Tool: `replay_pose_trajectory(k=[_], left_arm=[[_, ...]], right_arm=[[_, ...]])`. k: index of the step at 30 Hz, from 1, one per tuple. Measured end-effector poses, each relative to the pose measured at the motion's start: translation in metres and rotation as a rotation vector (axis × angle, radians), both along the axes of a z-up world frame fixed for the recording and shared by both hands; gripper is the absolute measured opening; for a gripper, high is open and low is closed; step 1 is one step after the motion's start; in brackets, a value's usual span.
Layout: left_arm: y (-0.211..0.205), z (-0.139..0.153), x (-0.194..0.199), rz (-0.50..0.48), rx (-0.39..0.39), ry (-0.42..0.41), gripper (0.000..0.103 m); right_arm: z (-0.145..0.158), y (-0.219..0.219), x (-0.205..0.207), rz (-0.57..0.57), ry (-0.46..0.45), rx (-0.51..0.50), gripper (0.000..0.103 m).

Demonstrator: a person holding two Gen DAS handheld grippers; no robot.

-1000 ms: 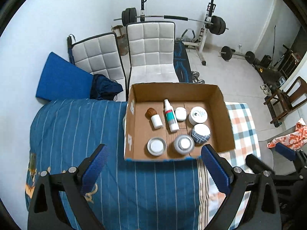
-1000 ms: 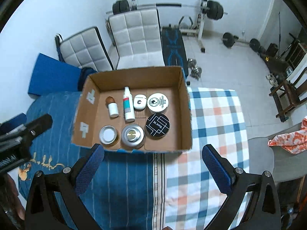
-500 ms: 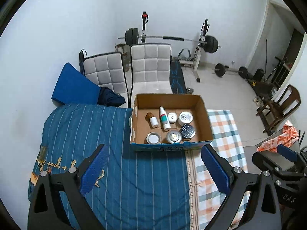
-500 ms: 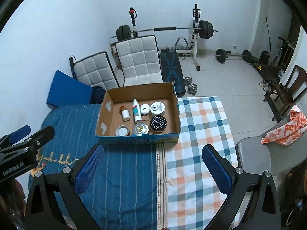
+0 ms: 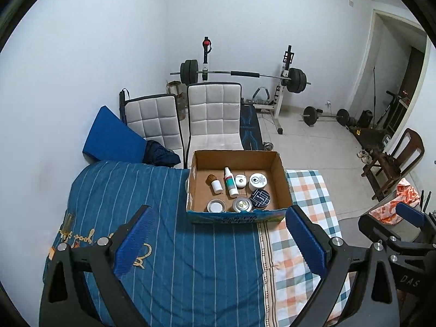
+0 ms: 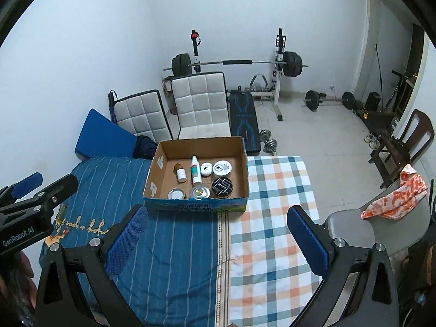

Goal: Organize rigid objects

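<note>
Brush (image 5: 210, 177) bristles half hidden behind cap.

Both tongs have drawn back and up from the cardboard box (image 5: 237, 188) over the past second: the left tongs (image 5: 218, 241) and right tongs (image 6: 216, 241), which were close above its front edge, now hang well short of it. The box looks far smaller ahead of them, more blue striped bedding (image 5: 190, 259) shows between the fingers, and the weight bench (image 6: 237, 65) and doorway (image 5: 395, 68) have come into view.
</note>
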State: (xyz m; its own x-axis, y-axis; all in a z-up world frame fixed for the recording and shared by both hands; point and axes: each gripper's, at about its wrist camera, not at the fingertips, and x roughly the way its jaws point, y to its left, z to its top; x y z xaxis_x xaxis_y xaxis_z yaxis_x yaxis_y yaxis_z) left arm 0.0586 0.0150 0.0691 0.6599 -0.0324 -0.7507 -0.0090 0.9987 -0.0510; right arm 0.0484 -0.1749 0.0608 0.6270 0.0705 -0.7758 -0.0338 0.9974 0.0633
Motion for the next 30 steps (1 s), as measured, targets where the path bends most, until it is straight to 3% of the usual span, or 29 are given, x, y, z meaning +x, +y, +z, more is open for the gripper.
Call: replay_pose_trajectory(k=[30], left_arm=[[-0.0051, -0.005, -0.003, 0.009, 0.006, 0.026, 0.099]], right_arm=[[0.0001, -0.0056, 0.0036, -0.046, -0.012, -0.026, 0.103]])
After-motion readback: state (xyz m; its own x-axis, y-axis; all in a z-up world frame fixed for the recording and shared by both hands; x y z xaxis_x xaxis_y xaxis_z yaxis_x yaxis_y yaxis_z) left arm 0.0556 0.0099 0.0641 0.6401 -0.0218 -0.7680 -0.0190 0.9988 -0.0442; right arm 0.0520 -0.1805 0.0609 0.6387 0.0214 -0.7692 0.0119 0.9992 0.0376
